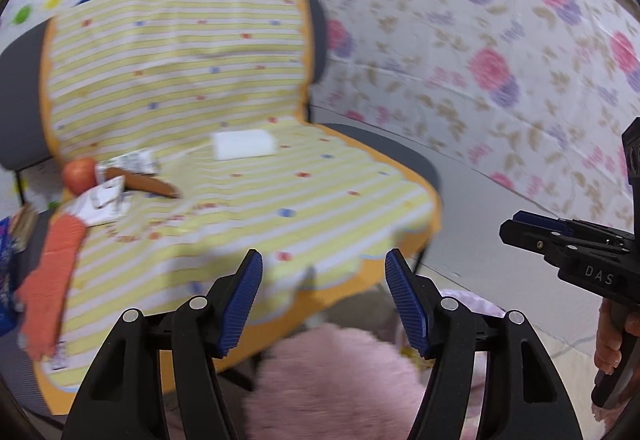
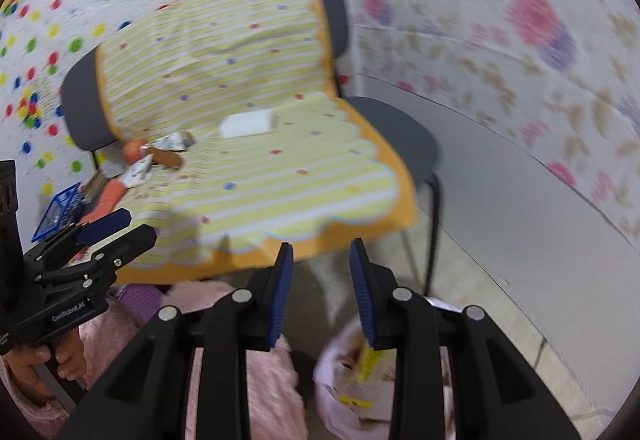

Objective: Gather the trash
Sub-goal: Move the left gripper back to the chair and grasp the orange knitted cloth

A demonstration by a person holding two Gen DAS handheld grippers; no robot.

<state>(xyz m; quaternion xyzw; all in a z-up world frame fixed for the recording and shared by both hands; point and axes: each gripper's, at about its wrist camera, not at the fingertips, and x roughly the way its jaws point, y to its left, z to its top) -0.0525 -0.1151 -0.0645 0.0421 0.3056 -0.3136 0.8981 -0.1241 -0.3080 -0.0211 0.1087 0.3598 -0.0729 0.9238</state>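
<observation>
I am holding my left gripper (image 1: 324,296) with jaws apart and empty, and my right gripper (image 2: 320,292) with jaws narrowly apart, nothing between them. Ahead, wrappers (image 1: 132,162) are lying at the left of the striped cloth (image 1: 248,88) on the chair (image 2: 400,128), touching an apple (image 1: 79,171) and near a white block (image 1: 245,145). A pink bag (image 2: 344,392) is sitting below me.

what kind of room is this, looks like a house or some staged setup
Probably a staged home corner rather than a lived-in room: patterned sheets cover the walls, a dark chair is draped with a striped yellow cloth, and small litter and an apple lie on the seat.
</observation>
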